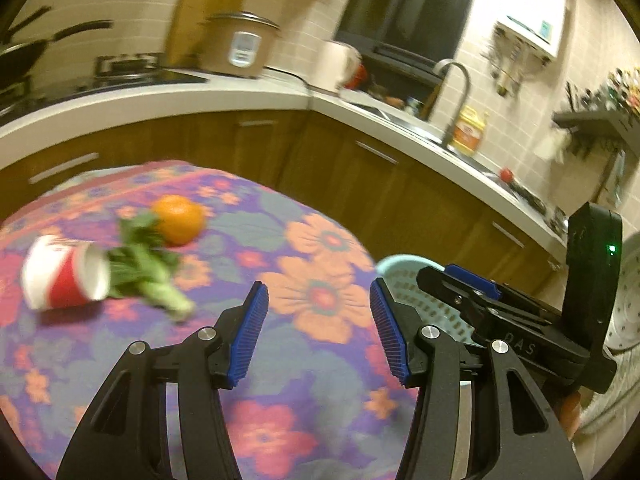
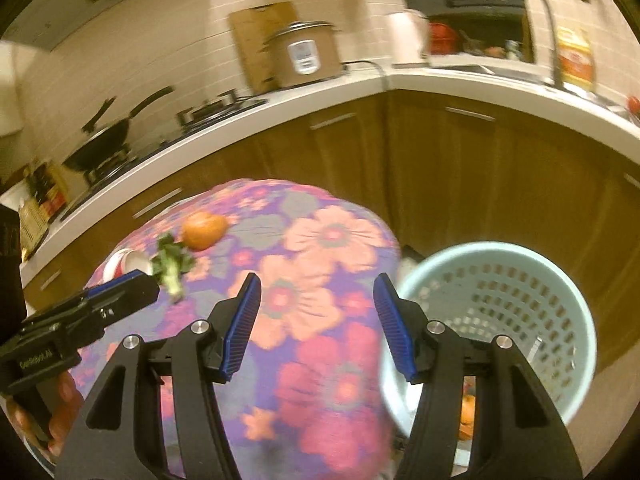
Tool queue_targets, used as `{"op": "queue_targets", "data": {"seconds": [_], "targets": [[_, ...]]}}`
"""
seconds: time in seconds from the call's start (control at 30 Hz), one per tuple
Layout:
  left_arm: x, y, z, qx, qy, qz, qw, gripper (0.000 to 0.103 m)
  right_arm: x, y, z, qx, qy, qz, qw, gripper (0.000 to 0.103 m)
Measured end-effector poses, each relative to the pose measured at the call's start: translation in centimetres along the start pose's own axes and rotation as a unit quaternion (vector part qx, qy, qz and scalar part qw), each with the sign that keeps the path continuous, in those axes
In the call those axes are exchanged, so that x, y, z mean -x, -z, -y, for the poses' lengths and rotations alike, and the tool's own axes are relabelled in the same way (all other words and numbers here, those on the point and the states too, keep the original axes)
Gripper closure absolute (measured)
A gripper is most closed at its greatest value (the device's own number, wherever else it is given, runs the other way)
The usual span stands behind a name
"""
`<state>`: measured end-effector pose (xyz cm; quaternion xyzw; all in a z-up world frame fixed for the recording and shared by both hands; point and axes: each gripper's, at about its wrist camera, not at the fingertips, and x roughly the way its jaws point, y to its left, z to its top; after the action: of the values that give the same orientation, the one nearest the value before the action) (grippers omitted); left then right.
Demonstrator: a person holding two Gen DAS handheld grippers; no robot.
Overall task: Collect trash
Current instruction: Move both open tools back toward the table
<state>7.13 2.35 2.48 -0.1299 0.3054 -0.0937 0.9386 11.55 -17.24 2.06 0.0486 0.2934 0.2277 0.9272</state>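
A red and white paper cup [image 1: 64, 274] lies on its side at the table's left, with a leafy green vegetable scrap [image 1: 150, 272] next to its mouth and an orange [image 1: 179, 219] behind. They also show in the right wrist view: cup [image 2: 126, 263], scrap [image 2: 172, 266], orange [image 2: 203, 230]. A pale blue perforated waste basket [image 2: 496, 320] stands off the table's right edge. My left gripper [image 1: 318, 332] is open and empty above the floral tablecloth [image 1: 304, 364]. My right gripper [image 2: 316, 326] is open and empty above the table edge beside the basket.
The right gripper's body [image 1: 520, 320] crosses over the basket [image 1: 404, 280] in the left wrist view. The left gripper's body [image 2: 76, 320] is at left in the right wrist view. A kitchen counter [image 1: 200, 100] with rice cooker [image 1: 240, 44], stove and sink runs behind.
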Motion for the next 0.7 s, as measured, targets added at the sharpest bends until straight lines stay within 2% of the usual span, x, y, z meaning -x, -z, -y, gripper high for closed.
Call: {"op": "queue_targets", "data": {"seconds": [0.17,0.33,0.5,0.7], "targets": [[2.9,-0.1,-4.9,0.033,-0.045,0.023,0.9982,0.052,-2.3,-0.7,-5.2,0.049,-0.024,-0.015,0.998,0.048],[5.3,0.3,-10.3,0.081,-0.078,0.039,0.9929,0.052,-5.0,-0.9,-9.6,0.096,-0.048,-0.037,0.994,0.048],[7.3,0.3,-14.9,0.114,-0.102,0.048,0.9871,0.052,-8.0,-1.0,-13.4,0.142,-0.061,-0.063,0.986,0.048],[7.3,0.2,-17.6,0.129,-0.11,0.039,0.9848,0.052,-12.1,-0.9,-15.7,0.165,-0.071,-0.1,0.979,0.048]]}}
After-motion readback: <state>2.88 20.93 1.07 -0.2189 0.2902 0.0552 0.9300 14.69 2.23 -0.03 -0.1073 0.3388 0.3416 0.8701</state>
